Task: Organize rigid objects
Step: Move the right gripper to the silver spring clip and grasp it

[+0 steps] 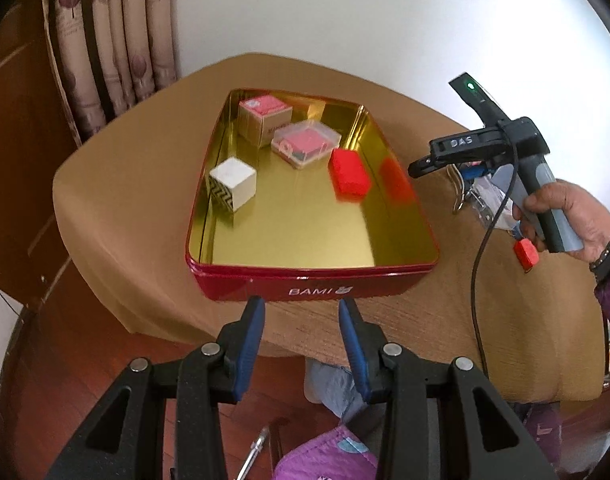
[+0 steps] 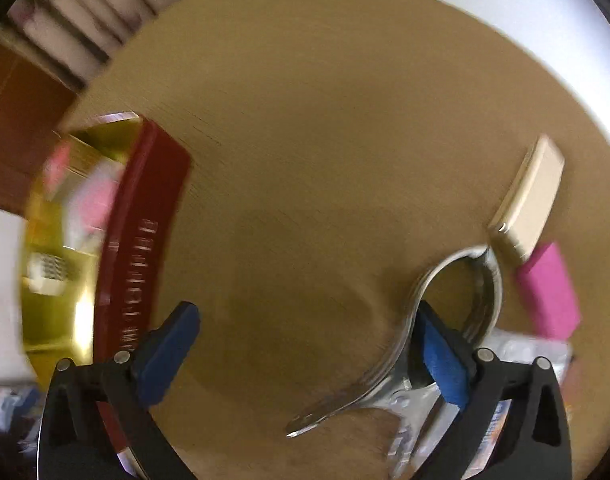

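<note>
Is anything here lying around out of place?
Yes. Four boxes sit in the red tin, but a metal clamp, a beige case and a pink block lie jumbled on the table beside it.

White lettering reading "BAMI", followed by a small white emblem, runs along the near outer wall of the red tin [image 1: 305, 284], whose gold interior faces up on the tan-covered table [image 1: 445, 320]. Raised letters reading "DAS" stand on the black body of the right gripper [image 1: 419, 167], seen from the left wrist view beside the tin's right edge. A row of white characters also marks the tin's red wall in the right wrist view, too blurred by motion to read. Dark print on the side of the pink-topped box [image 1: 265, 120] in the tin's far left corner is too small to make out.
</note>
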A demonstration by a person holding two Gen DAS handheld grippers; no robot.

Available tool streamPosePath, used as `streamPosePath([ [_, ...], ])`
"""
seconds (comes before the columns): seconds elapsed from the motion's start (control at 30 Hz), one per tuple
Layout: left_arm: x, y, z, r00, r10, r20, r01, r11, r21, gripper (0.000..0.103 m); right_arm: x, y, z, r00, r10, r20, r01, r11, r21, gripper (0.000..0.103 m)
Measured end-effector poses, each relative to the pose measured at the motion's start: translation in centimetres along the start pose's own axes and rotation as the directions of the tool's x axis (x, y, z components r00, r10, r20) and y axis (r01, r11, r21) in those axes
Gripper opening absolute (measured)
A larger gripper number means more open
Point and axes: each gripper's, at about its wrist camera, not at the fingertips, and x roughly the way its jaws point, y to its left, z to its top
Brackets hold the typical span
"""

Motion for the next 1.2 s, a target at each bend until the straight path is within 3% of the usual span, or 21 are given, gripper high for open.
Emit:
streamPosePath([
  [0.03,0.1,0.1,0.0,1.000,-0.003,-0.006,0.003,1.000,-0.007,0.039,0.2,0.2,0.1,0.999,-0.037,-0.002,0.037,0.999,-0.003,0.102],
  [0.2,0.5,0.4,-0.2,1.000,-0.009,-0.027,0.009,1.000,-0.021,0.039,-0.4,-0.1,0.0,0.998,0.022,0.060,-0.023,1.000,0.001,0.101],
  [0.5,1.7,0.9,-0.4,0.996,-0.003,-0.085,-0.001,0.999,-0.046,0.039,-2.3,-1.7,-0.5,0.997,0.072,0.014,-0.072,0.997,0.039,0.101],
  [0.57,2.1,1.1,-0.4,0.995,-0.006,-0.102,0.000,0.999,-0.054,0.039,-2.9,-2.0,-0.4,0.985,0.175,-0.005,-0.175,0.983,0.050,0.101],
  [0.73,2.8,1.2,-0.6,0.991,-0.005,-0.131,-0.004,0.998,-0.062,0.039,-4.2,-2.1,0.0,0.945,0.328,0.014,-0.328,0.943,0.060,0.101],
  [0.83,2.9,1.0,-0.7,0.991,0.004,-0.136,-0.011,0.999,-0.052,0.039,-4.0,-1.6,0.2,0.953,0.303,0.013,-0.303,0.952,0.051,0.100],
  [0.9,2.9,0.8,-0.8,0.990,0.009,-0.138,-0.015,0.999,-0.045,0.039,-3.6,-1.7,0.1,0.963,0.269,0.007,-0.269,0.962,0.050,0.083],
  [0.93,2.9,0.7,-0.8,0.990,0.011,-0.139,-0.017,0.999,-0.042,0.039,-3.2,-1.8,0.1,0.969,0.246,-0.002,-0.245,0.968,0.054,0.080],
  [1.2,3.4,0.6,-0.9,0.987,0.011,-0.160,-0.018,0.999,-0.041,0.039,-4.3,-2.5,-0.4,0.981,0.194,0.012,-0.194,0.978,0.075,0.077],
])
